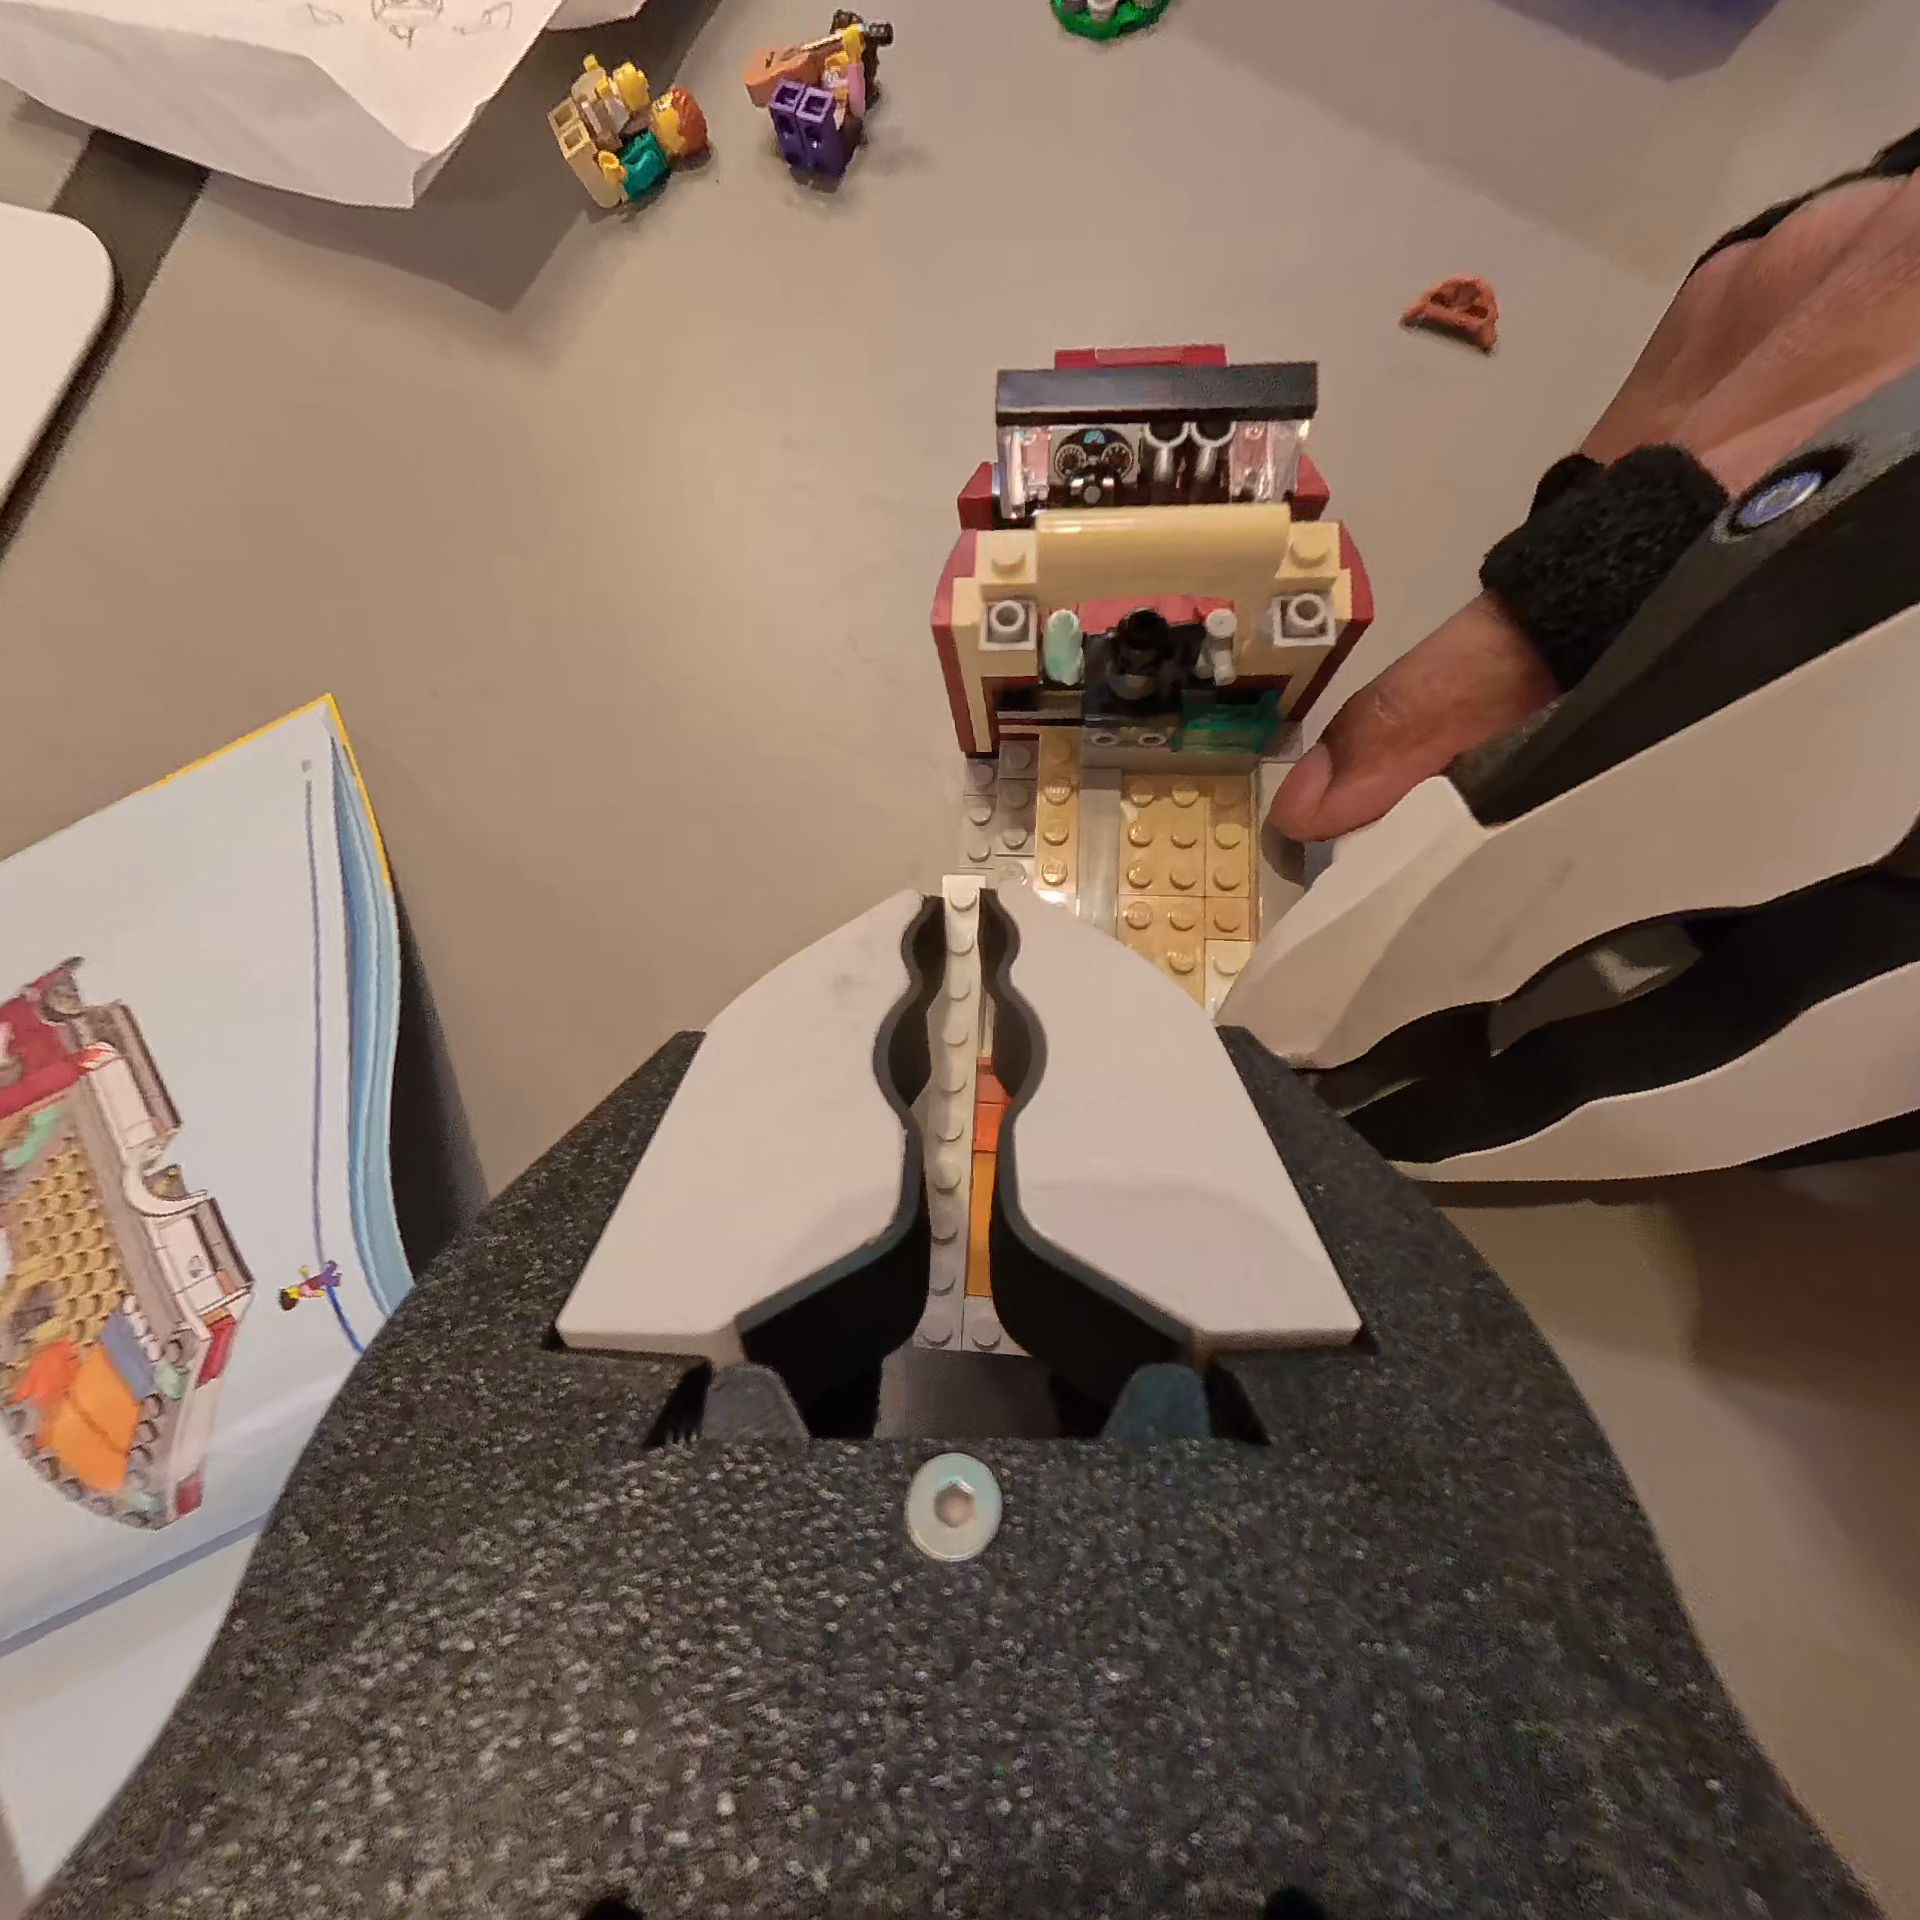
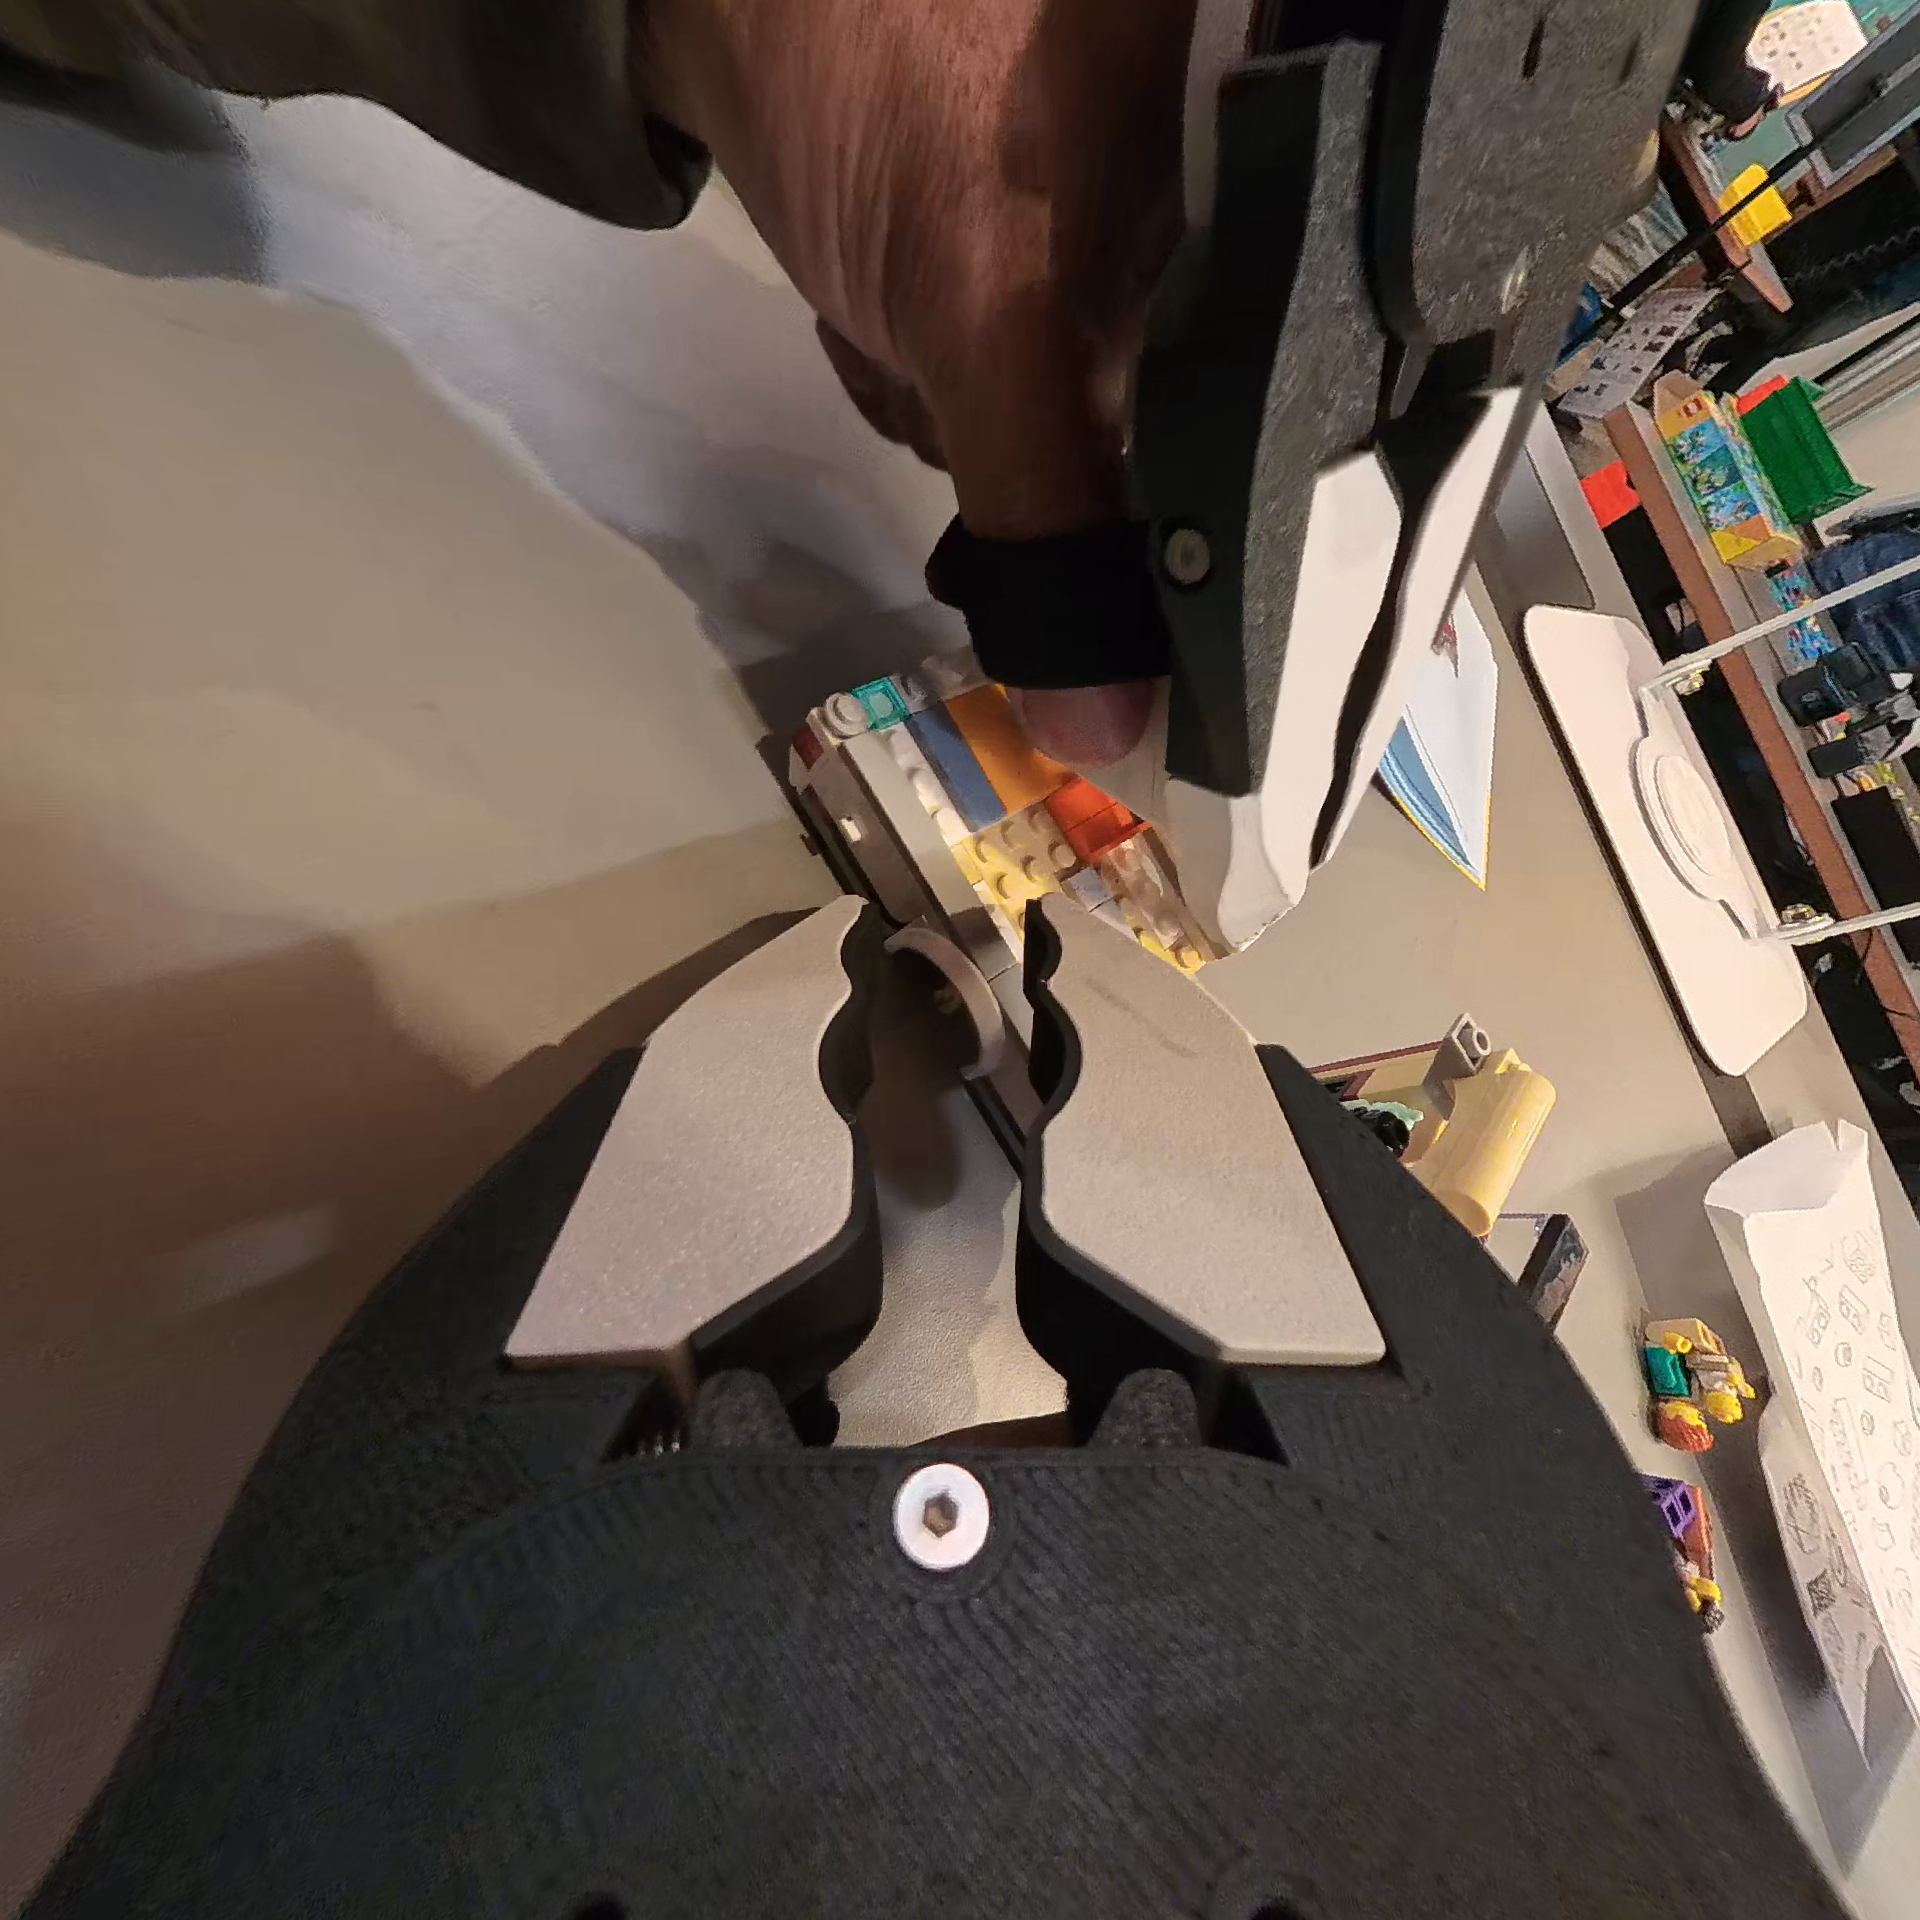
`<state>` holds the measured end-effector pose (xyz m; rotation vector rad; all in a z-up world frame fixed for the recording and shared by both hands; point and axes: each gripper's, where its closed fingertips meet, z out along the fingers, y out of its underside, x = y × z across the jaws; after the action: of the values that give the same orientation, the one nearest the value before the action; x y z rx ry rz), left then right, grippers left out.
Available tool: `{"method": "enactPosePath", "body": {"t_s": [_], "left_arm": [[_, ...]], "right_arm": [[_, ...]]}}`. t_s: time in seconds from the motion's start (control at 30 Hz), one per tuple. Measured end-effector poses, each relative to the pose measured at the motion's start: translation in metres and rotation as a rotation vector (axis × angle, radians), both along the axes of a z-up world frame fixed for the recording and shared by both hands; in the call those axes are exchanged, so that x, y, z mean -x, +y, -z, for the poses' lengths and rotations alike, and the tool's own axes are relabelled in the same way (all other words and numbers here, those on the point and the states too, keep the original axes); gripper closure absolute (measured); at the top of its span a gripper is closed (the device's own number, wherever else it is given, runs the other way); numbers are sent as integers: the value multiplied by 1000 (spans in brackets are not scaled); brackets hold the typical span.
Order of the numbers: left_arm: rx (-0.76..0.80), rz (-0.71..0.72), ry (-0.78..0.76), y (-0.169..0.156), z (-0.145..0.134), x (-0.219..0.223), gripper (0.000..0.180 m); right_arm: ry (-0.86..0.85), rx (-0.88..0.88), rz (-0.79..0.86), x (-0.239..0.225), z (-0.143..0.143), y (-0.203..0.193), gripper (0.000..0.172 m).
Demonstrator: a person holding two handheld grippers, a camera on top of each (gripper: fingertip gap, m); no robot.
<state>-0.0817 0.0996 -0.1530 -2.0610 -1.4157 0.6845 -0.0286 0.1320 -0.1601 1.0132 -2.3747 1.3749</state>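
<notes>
My left claw (image 1: 961,914) is nearly closed, pads pinching the white studded strip (image 1: 951,1081) along the brick model's (image 1: 1143,623) left edge on the desk (image 1: 623,520). My right claw (image 2: 940,925) stands part-open around the model's opposite side wall; pad contact unclear.

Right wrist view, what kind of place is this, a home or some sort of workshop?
Probably a hobby or lab workroom with a building table. A half-built brick model sits on the table, shelves behind hold colourful toy boxes, and an instruction booklet lies open beside loose minifigures.
</notes>
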Motion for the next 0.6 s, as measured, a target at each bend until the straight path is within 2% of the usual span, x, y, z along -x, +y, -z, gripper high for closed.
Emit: {"method": "enactPosePath", "body": {"t_s": [0.2,0.4,0.6], "left_arm": [[92,10,0,-1,0,0,174],[-96,-34,-3,0,-1,1,173],[-100,-32,-1,1,-4,2,167]], "right_arm": [[2,1,-1,0,0,0,146],[6,2,-7,-1,0,0,147],[7,0,-12,-1,0,0,148]]}}
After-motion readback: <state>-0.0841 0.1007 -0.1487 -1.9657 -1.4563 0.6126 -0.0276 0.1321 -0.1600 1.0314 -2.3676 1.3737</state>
